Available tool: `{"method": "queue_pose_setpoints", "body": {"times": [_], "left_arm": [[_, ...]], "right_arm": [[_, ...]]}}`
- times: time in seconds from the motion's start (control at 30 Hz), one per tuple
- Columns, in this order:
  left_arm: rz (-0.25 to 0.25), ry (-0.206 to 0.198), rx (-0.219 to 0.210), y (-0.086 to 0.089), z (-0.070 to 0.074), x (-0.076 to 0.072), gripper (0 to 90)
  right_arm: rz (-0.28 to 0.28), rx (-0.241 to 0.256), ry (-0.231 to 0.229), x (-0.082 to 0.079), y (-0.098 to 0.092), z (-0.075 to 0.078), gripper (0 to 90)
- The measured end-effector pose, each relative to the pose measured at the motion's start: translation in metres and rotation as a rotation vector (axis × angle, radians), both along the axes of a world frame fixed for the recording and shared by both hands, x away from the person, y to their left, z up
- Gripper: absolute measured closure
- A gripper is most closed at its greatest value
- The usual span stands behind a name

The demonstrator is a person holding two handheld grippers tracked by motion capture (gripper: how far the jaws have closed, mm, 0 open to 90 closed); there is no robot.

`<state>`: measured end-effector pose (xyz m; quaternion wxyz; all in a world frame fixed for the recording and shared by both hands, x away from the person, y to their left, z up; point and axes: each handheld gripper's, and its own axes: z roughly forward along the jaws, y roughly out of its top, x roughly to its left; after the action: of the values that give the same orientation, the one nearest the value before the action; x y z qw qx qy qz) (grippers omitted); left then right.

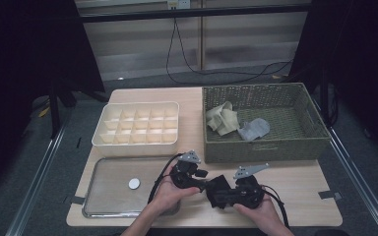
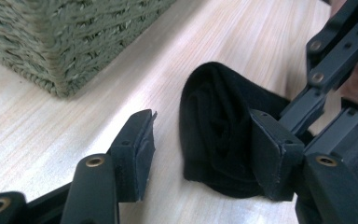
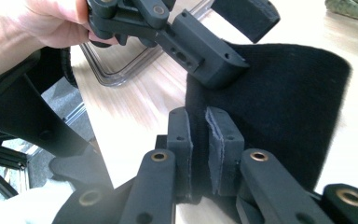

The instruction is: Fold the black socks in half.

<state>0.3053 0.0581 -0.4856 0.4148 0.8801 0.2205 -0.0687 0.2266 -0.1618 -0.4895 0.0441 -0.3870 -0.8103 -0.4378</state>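
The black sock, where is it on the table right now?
In the high view the black sock lies at the table's near edge, between the left hand-held gripper and the right hand-held gripper, just in front of the woven basket.

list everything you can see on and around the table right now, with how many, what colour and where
black cloth: 1, black, front of table between the grippers, partly folded
basket: 1, green woven, back right of table
beige cloth: 1, beige, in basket, left side
grey cloth: 1, grey, in basket, beside the beige cloth
divided box: 1, cream, back left of table, compartments look empty
tray: 1, clear, front left of table
disc: 1, white, on the tray
table: 1, light wood
cable: 1, black, on the floor behind the table
left gripper: 1, black, open around the black cloth
right gripper: 1, black, shut on the black cloth's edge
hands: 2, holding the grippers
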Motion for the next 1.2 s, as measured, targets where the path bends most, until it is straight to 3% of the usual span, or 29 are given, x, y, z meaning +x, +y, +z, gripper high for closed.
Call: {"method": "queue_pose_setpoints", "body": {"times": [0.07,0.17,0.47,0.57,0.7,0.9,1.07,1.2], "left_arm": [[-0.005,0.002,-0.002,-0.003,-0.001,-0.002,45.0],[-0.023,0.037,0.001,-0.004,-0.003,-0.001,45.6],[-0.04,0.047,0.009,-0.01,-0.005,-0.006,45.2],[-0.028,0.041,0.026,-0.01,-0.005,-0.008,45.2],[-0.036,0.047,0.024,-0.01,-0.005,-0.008,45.2],[-0.061,0.052,0.031,-0.01,-0.006,-0.007,44.8],[-0.053,0.058,0.017,-0.013,-0.008,-0.005,37.7],[-0.06,0.055,0.039,-0.015,-0.007,-0.006,35.9]], "right_arm": [[0.001,-0.023,-0.007,-0.002,-0.001,0.002,78.9],[-0.003,-0.035,-0.014,-0.004,-0.006,0.004,75.0],[-0.05,-0.053,0.004,-0.008,-0.023,0.007,65.5],[-0.066,-0.056,0.015,-0.012,-0.025,0.011,58.0],[-0.08,-0.038,0.023,-0.016,-0.031,0.015,63.2],[-0.088,-0.061,0.041,-0.012,-0.032,0.009,69.3],[-0.088,-0.078,0.053,-0.01,-0.032,0.007,72.1],[-0.079,-0.087,0.056,-0.011,-0.033,0.005,72.4]]}}
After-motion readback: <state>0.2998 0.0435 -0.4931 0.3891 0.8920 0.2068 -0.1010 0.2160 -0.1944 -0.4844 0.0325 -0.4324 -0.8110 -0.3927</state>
